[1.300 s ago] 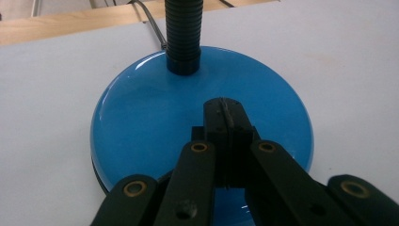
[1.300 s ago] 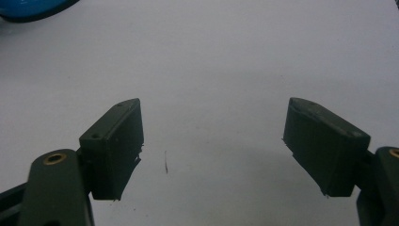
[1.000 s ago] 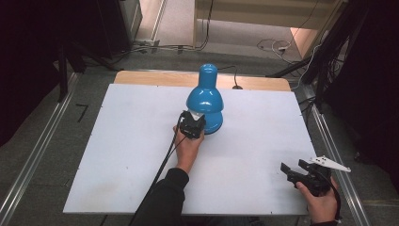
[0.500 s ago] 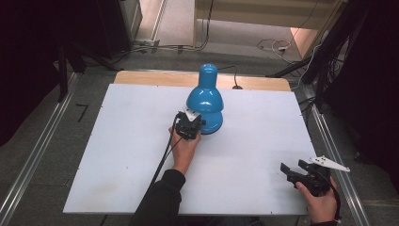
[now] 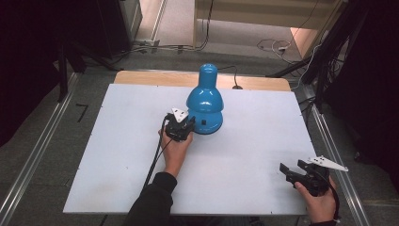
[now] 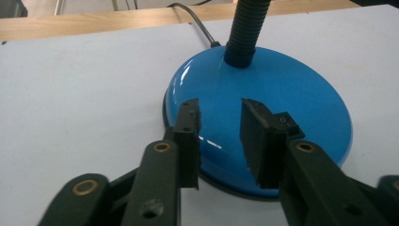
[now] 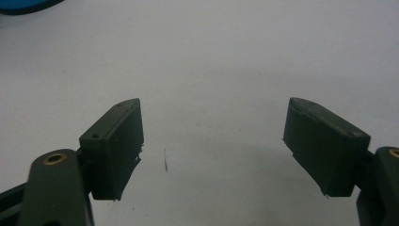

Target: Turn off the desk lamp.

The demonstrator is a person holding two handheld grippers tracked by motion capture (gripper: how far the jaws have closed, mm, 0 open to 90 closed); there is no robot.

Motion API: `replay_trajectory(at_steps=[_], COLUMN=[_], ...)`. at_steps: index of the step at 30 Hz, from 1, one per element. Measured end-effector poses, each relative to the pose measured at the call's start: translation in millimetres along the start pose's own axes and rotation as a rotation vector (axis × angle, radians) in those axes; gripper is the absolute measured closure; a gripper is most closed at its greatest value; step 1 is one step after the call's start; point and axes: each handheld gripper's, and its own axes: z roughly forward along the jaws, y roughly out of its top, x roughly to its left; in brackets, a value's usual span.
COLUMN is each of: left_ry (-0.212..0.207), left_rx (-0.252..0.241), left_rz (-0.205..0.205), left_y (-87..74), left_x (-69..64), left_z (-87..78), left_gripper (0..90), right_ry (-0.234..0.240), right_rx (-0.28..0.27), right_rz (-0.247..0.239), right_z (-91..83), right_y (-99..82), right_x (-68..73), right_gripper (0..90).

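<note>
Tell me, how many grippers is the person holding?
2. The left gripper is beside the blue lamp, fingers slightly apart. The right gripper is near the table's right corner, open.

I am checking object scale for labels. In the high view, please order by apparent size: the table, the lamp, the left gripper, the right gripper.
1. table
2. lamp
3. right gripper and left gripper: they look alike, so I do not rank them.

Beyond the white table (image 5: 117, 155), loose cables (image 5: 277, 46) lie on the grey floor (image 5: 42, 155) near metal rails (image 5: 33, 162).
</note>
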Motion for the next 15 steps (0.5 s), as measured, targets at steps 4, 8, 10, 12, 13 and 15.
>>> replay_trajectory(at_steps=[4,8,10,12,13,15], left_ry=[-0.022,-0.032,-0.035,-0.039,-0.032,-0.031], left_rx=[0.014,0.026,0.028,0.027,0.028,0.027], left_rz=[-0.010,-0.027,-0.038,-0.049,-0.045,-0.047], left_y=[-3.2,-7.7,-10.0,-12.4,-14.4,-15.6], left_x=[7.8,20.1,28.1,35.3,41.8,45.2], left_z=[-8.5,-19.0,-26.0,-33.5,-41.8,-45.7], left_gripper=[55.3,47.1,46.0,44.7,43.6,43.1], right_ry=[-0.004,-0.006,-0.008,-0.009,-0.009,-0.009], right_rx=[0.002,0.003,0.005,0.006,0.006,0.005], right_rz=[-0.003,-0.004,-0.002,0.000,-0.002,-0.004], right_z=[0.5,0.4,0.3,0.3,0.3,0.5], right_y=[-0.1,-0.4,-0.4,-0.5,-0.5,-0.6], right_x=[0.3,1.4,1.9,2.0,1.9,1.7], right_gripper=[19.3,19.3,19.2,19.2,19.2,19.2])
